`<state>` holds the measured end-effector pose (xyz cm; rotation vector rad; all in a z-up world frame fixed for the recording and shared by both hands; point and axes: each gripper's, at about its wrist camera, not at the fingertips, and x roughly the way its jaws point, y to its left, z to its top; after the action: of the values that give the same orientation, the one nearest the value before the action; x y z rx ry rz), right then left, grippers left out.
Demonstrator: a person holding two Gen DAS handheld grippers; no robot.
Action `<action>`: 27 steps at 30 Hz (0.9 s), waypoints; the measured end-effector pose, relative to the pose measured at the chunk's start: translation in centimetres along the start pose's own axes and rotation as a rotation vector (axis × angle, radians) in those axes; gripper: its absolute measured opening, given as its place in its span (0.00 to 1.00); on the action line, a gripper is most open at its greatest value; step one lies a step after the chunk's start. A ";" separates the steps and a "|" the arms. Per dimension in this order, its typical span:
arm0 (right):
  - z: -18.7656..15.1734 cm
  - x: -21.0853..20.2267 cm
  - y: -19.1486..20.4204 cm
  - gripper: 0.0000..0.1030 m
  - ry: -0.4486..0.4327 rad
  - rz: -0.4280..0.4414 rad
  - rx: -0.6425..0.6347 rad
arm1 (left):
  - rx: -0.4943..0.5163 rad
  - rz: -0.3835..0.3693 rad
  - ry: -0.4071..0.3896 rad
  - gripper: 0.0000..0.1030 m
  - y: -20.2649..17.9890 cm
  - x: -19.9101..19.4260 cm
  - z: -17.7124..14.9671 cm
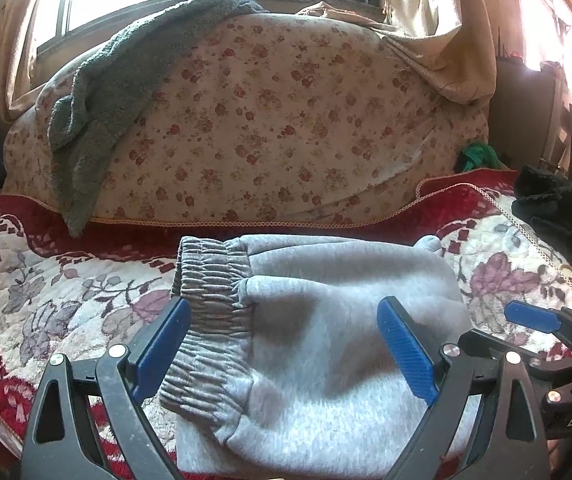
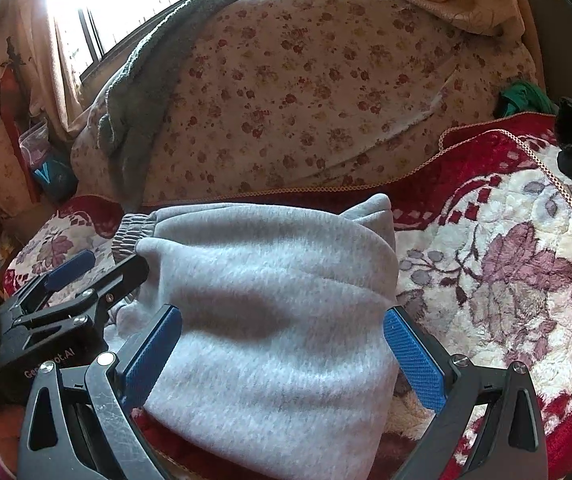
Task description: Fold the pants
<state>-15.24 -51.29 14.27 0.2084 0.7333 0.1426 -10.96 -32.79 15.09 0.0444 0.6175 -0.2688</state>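
Here the grey pants (image 1: 325, 320) lie folded into a thick bundle on the flowered bed blanket (image 1: 46, 280), elastic waistband (image 1: 210, 292) toward the left. Both the left tongs (image 1: 286, 352) and the right tongs (image 2: 282, 356) stand wide apart over the bundle, holding nothing. The fleece looks soft, light and floppy; best gripped at an edge through all layers.

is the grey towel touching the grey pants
Apart. In the left wrist view the grey towel hangs over the floral cushion, and a strip of red blanket lies between it and the folded grey pants.
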 end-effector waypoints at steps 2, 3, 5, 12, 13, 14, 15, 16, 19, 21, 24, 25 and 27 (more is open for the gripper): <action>0.1 0.2 -0.1 1.00 0.004 0.000 0.007 | 0.003 -0.001 0.003 0.91 0.0 0.1 0.1; 0.2 0.4 -0.1 1.00 0.005 0.002 0.010 | 0.006 -0.002 0.005 0.91 0.0 0.2 0.2; 0.3 0.5 -0.2 1.00 0.005 0.004 0.010 | 0.012 -0.002 0.009 0.91 0.0 0.4 0.2; 0.4 1.2 -0.2 1.00 0.017 0.002 0.016 | 0.010 0.002 0.014 0.91 0.1 1.0 0.2; 0.3 1.3 -0.2 1.00 0.019 0.003 0.018 | 0.010 0.002 0.015 0.91 0.1 1.1 0.2; 0.3 1.3 -0.2 1.00 0.022 0.003 0.018 | 0.011 0.002 0.015 0.91 0.1 1.1 0.2; 0.2 1.4 -0.2 1.00 0.023 0.002 0.019 | 0.012 0.001 0.015 0.91 0.1 1.1 0.2; 0.2 1.4 -0.2 1.00 0.026 0.000 0.019 | 0.012 0.000 0.016 0.91 0.1 1.1 0.2; 0.2 1.5 -0.4 1.00 0.026 -0.001 0.023 | 0.015 -0.003 0.017 0.91 0.3 1.4 0.2; 0.2 1.5 -0.5 1.00 0.027 0.000 0.028 | 0.016 -0.004 0.018 0.91 0.2 1.4 0.2; 0.3 1.5 -0.6 1.00 0.027 0.000 0.027 | 0.021 -0.006 0.015 0.91 0.2 1.5 0.2; 0.3 1.5 -0.6 1.00 0.027 0.000 0.028 | 0.021 -0.006 0.014 0.91 0.2 1.5 0.2; 0.3 1.5 -0.6 1.00 0.028 0.002 0.028 | 0.022 -0.007 0.017 0.91 0.2 1.5 0.2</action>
<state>-13.88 -51.59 13.35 0.2340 0.7632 0.1375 -9.66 -33.00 14.39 0.0655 0.6319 -0.2821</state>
